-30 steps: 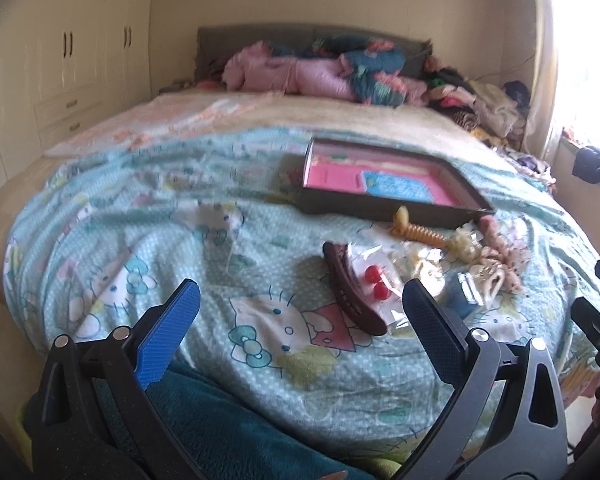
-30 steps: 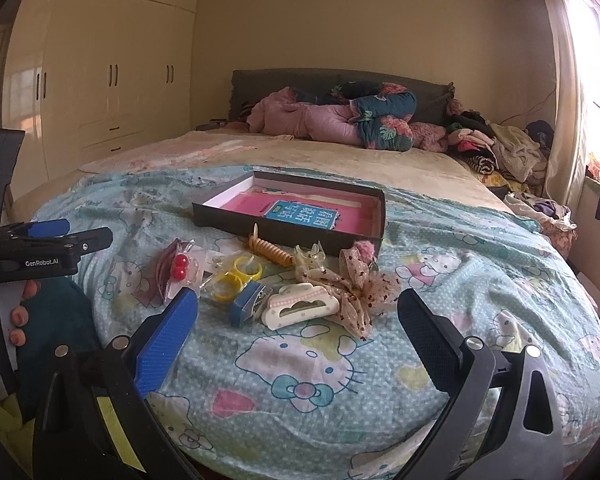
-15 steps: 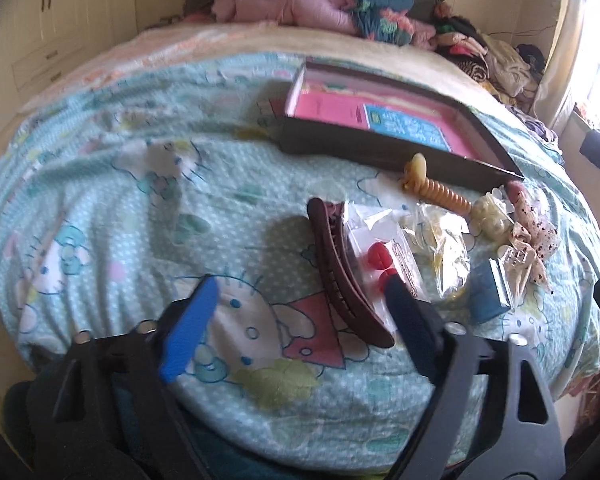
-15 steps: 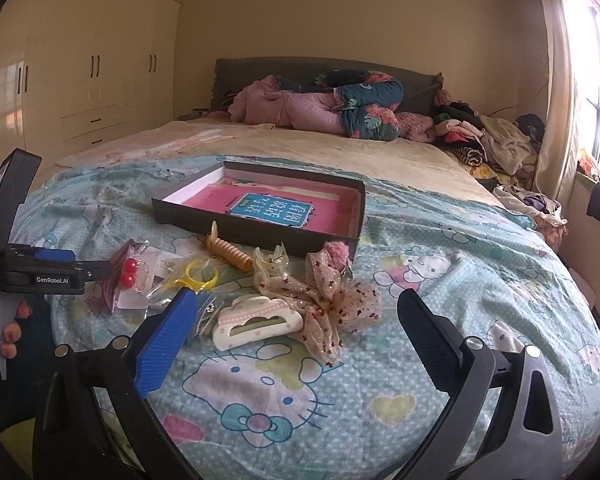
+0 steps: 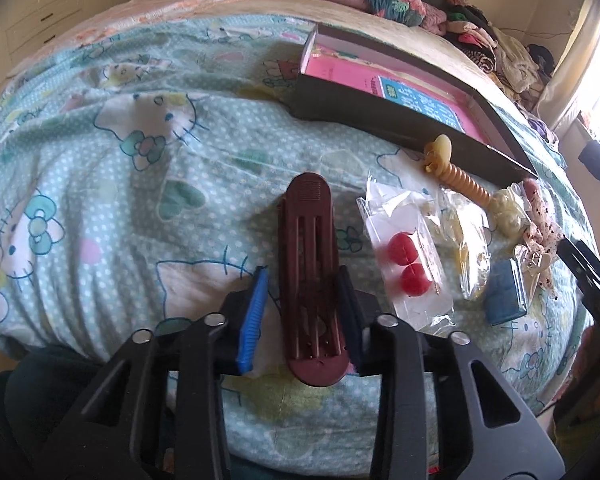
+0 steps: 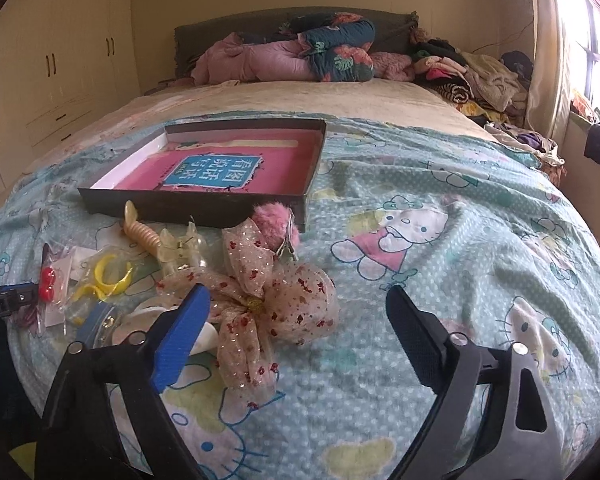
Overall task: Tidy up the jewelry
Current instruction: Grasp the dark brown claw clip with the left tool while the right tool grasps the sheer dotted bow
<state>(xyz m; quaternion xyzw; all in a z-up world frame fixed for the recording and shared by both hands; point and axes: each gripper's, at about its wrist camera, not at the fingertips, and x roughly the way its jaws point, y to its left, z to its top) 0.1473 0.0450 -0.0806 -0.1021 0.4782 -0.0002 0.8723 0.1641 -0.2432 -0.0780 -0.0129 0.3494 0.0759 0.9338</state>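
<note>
In the left wrist view my left gripper (image 5: 302,308) straddles a long dark-brown hair clip (image 5: 311,272) lying on the Hello Kitty blanket. The right pad touches the clip; the blue left pad (image 5: 254,320) stands a little off it. Right of it lie a clear bag with red bead earrings (image 5: 406,266), a blue clip (image 5: 504,294) and a beige spiral clip (image 5: 460,178). A shallow dark box with a pink lining (image 5: 380,114) sits behind. My right gripper (image 6: 296,344) is open and empty over the blanket, beside a spotted chiffon bow (image 6: 268,300).
The right wrist view shows the dark box (image 6: 204,204), a pink fuzzy clip (image 6: 274,222), a clear claw clip (image 6: 180,246), yellow rings in a bag (image 6: 106,276) and a white claw clip (image 6: 204,338). Piled clothes (image 6: 472,76) and pillows lie at the headboard.
My left gripper moved down and forward onto the brown hair clip and narrowed around it. My right gripper moved forward and lower toward the bow, still open.
</note>
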